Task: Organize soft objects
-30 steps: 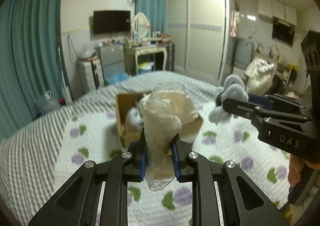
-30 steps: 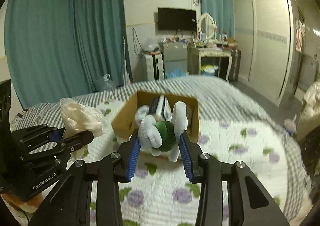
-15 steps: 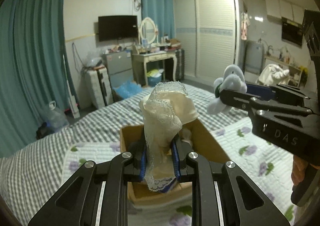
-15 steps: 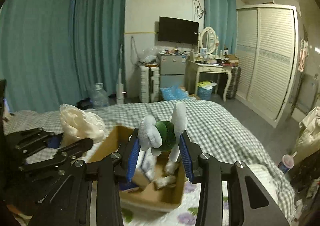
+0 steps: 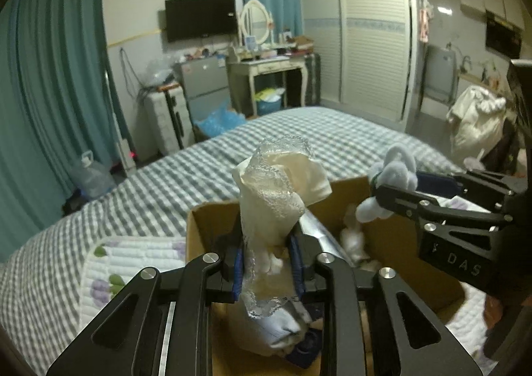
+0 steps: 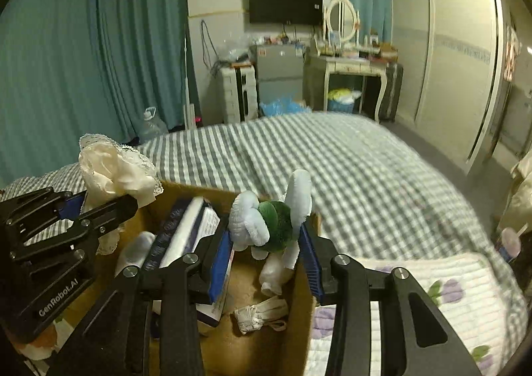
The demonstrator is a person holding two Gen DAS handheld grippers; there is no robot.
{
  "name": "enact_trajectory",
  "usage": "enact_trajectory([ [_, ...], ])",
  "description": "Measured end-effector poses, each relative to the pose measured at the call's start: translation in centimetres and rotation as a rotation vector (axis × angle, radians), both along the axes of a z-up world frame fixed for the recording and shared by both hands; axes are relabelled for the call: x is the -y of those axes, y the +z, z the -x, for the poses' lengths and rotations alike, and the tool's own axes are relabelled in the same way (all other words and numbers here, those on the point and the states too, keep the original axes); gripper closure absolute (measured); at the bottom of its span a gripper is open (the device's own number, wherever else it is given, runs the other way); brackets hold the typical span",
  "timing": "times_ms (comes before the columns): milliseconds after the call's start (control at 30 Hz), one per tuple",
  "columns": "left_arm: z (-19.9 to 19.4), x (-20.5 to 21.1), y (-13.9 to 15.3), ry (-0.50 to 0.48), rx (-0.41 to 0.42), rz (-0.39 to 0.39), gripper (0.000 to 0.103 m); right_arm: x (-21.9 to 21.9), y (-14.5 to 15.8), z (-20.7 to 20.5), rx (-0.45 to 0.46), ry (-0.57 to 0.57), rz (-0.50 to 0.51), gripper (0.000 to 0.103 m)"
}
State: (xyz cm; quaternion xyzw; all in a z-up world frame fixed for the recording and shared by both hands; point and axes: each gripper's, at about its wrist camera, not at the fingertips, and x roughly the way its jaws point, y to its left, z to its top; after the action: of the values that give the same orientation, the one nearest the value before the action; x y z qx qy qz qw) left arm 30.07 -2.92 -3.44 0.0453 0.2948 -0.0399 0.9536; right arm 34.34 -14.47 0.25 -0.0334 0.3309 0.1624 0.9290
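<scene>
My left tool, its jaws easing apart, pinches a limp lace cloth at frame centre; my right tool, also loosening, grips a squashy plush toy mid-body over the cardboard box.

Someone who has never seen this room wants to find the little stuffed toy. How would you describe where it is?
Start at the checked bed and find the open cardboard box on it. Over the box, the right gripper, jaws opening, has the plush toy between them. Unlike the cream lace cloth beside it, it is pale blue with a green middle.
</scene>
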Motion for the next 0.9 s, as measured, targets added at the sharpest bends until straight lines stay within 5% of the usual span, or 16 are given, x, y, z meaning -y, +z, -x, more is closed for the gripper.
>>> enact_trajectory([
  [67,0.2,0.0,-0.3,-0.011,-0.004,0.01,0.078,0.1,-0.9,-0.7,-0.024,-0.004,-0.008,0.054],
  [133,0.5,-0.1,-0.1,-0.013,-0.018,0.021,0.061,0.5,-0.9,-0.7,-0.025,-0.017,-0.013,0.039],
  [200,0.8,0.2,0.5,0.017,0.01,0.002,0.026,1.2,-0.3,-0.4,-0.016,-0.034,-0.03,0.037],
  [233,1.4,0.2,1.0,0.032,0.034,-0.01,0.022,1.4,0.1,-0.2,-0.011,-0.039,-0.037,0.037],
  [400,4.6,0.1,4.8,0.035,0.087,-0.02,0.021,2.1,4.4,2.8,0.041,-0.075,-0.032,0.037],
  [600,11.7,-0.4,12.9,0.037,0.243,-0.019,0.013,2.9,14.0,9.4,0.171,-0.098,-0.044,0.037],
  [733,17.4,-1.3,18.0,0.031,0.354,0.023,0.011,3.3,20.1,15.6,0.279,-0.096,-0.038,0.026],
  [900,23.9,-2.3,21.0,0.029,0.463,0.062,0.005,3.5,25.1,23.2,0.392,-0.085,-0.057,0.011],
])
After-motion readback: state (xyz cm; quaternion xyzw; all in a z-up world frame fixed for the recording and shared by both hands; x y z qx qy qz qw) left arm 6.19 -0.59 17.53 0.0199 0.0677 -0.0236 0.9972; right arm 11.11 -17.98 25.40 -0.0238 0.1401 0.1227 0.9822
